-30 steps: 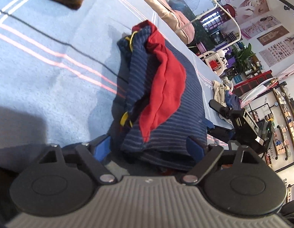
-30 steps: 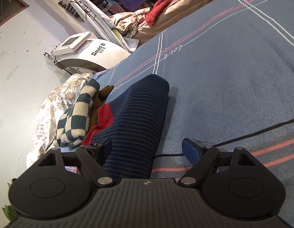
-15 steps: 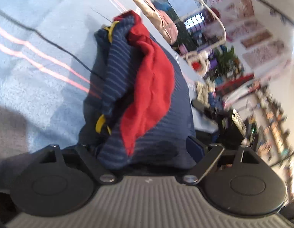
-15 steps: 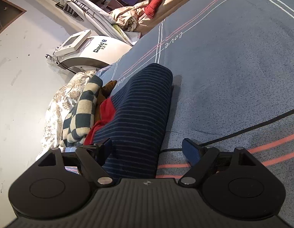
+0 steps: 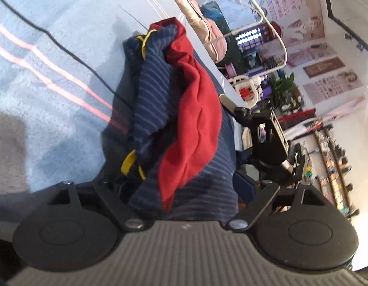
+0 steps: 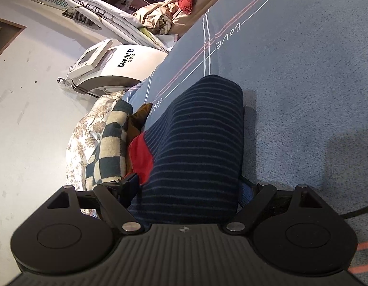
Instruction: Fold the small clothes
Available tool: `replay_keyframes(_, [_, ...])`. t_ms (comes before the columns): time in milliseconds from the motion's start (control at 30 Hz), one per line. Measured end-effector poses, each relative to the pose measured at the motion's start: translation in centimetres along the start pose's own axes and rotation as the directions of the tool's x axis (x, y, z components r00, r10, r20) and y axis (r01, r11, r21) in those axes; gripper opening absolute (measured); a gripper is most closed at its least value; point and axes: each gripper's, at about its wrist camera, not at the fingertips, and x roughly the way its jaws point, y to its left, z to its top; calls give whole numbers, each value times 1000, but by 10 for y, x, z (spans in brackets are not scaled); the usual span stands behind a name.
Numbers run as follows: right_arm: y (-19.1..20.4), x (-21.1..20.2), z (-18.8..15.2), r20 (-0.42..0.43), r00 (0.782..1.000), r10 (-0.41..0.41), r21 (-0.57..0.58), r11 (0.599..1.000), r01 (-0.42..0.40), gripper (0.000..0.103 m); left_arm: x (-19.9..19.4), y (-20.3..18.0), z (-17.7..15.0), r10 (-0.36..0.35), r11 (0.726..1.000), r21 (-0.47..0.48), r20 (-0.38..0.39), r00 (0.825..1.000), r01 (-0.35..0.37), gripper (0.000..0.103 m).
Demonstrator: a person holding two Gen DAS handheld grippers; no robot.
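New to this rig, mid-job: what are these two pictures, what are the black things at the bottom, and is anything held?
No robot: a person holds a two-finger gripper in each hand, each with a camera looking along its fingers. One picture is from the left gripper, the other from the right gripper; the black shapes are the grippers' own bodies. On the blue bedspread lies a navy striped garment with a red part. Both jaws stand wide with it between them; nothing looks clamped. A checked cloth lies beside it.
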Motion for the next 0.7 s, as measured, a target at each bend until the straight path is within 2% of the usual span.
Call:
replay_keyframes(67, [1,2,0,1,1000,-14,0,1000,14,103,7,-2,2,-21,1000,-10,5,1000,21,85])
replay_keyframes(233, [2,3,0,-9,999,-35,-9,999,35,103,16,-7,6,32,999,-11,-20,999,-33,79])
replay_keyframes(400, [4,5,-3,2,999,-51,-28,998,51,103,9,5,4,25,994,-103,-15,1000,-26,79])
replay_keyframes(500, [8,7,-6,20,999,-49,-51,997,50,103,13,7,6,1,989,-147,-13,1000,-3,93])
replay_keyframes(533, [9,7,-7,19,998,-52,-67,996,53,103,16,7,7,-18,987,-163,-12,1000,16,103])
replay_keyframes(700, [4,9,2,-17,999,-40,-24,999,39,103,26,-5,9,31,994,-101,-76,997,-38,103])
